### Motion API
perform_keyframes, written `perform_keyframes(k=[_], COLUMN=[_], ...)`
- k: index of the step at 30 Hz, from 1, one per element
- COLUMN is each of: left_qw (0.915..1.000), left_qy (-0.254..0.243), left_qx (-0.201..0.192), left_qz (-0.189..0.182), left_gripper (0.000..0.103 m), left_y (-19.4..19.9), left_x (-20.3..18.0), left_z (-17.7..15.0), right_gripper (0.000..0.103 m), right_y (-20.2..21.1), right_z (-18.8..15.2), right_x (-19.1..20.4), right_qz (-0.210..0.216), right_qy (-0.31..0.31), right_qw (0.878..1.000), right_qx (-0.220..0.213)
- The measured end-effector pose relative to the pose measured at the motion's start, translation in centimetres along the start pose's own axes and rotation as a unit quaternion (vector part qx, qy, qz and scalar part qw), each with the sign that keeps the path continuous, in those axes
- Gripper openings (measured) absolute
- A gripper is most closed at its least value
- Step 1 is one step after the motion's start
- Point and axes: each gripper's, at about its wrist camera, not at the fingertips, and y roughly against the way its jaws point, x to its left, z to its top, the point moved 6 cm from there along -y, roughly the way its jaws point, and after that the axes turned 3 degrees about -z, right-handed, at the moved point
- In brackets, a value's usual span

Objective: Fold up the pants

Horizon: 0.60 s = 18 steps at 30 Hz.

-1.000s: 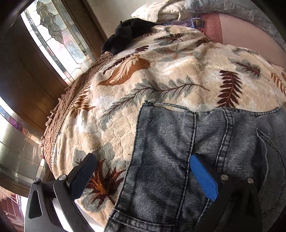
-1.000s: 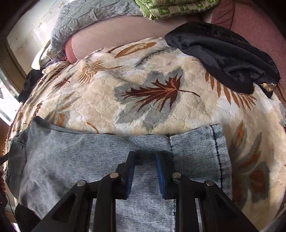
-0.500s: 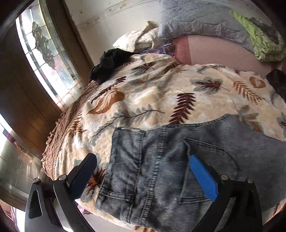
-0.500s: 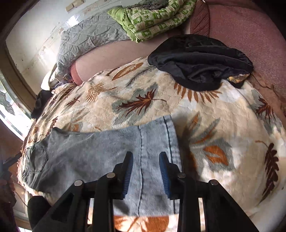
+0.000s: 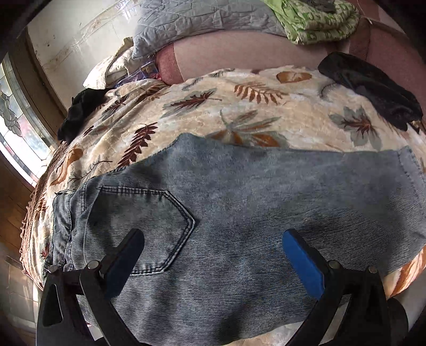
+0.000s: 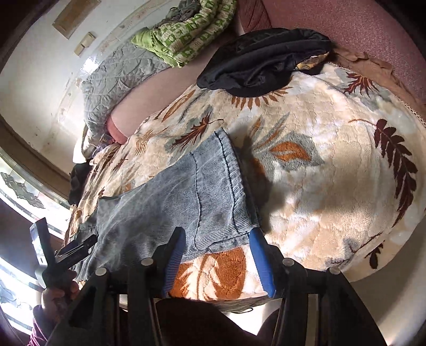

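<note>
Faded blue denim pants (image 5: 239, 207) lie flat across a cream leaf-print blanket (image 5: 239, 111), folded lengthwise, back pocket (image 5: 138, 226) up, waistband left, leg hems right. My left gripper (image 5: 213, 255) is open and empty, hovering above the seat and thigh. In the right wrist view the pants (image 6: 170, 202) run from the hem (image 6: 226, 170) down to the left. My right gripper (image 6: 218, 255) is open and empty, just off the near corner of the hem. The left gripper (image 6: 72, 250) shows there at the left edge.
A black garment (image 5: 372, 93) lies on the blanket at the far right, also in the right wrist view (image 6: 263, 64). Another dark garment (image 5: 77, 114) sits far left. A grey quilt (image 5: 202, 24) and green patterned bedding (image 5: 314, 18) rest behind. A window (image 5: 16, 125) is left.
My right gripper opened wider and pulled back off the hem toward the bed's edge. My left gripper swung right along the pants, from the waistband to over the seat, staying open.
</note>
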Motion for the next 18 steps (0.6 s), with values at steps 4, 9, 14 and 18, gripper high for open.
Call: perform_keyframes(k=[4, 9, 14, 18], left_qw=[0.9998, 0.9996, 0.9958, 0.9904], left_qy=[0.011, 0.020, 0.018, 0.022], left_qx=[0.014, -0.018, -0.089, -0.136], left_qz=[0.000, -0.009, -0.012, -0.018], left_gripper=[0.103, 0.103, 0.103, 0.103], left_y=[-1.8, 0.6, 5.2, 9.0], left_x=[-0.5, -0.3, -0.3, -0.2], left_z=[-1.3, 0.0, 2.8, 4.9], right_gripper=[0.054, 0.054, 0.054, 0.054], right_y=[-0.3, -0.6, -0.2, 0.0], right_z=[-0.1, -0.3, -0.5, -0.4], right_x=[-0.1, 0.9, 2.9, 4.0], right_qz=[-0.006, 0.007, 0.010, 0.008], right_qy=[0.003, 0.011, 0.041, 0.056], right_qw=[1.000, 1.000, 0.999, 0.998], right_qx=[0.002, 0.009, 0.001, -0.001])
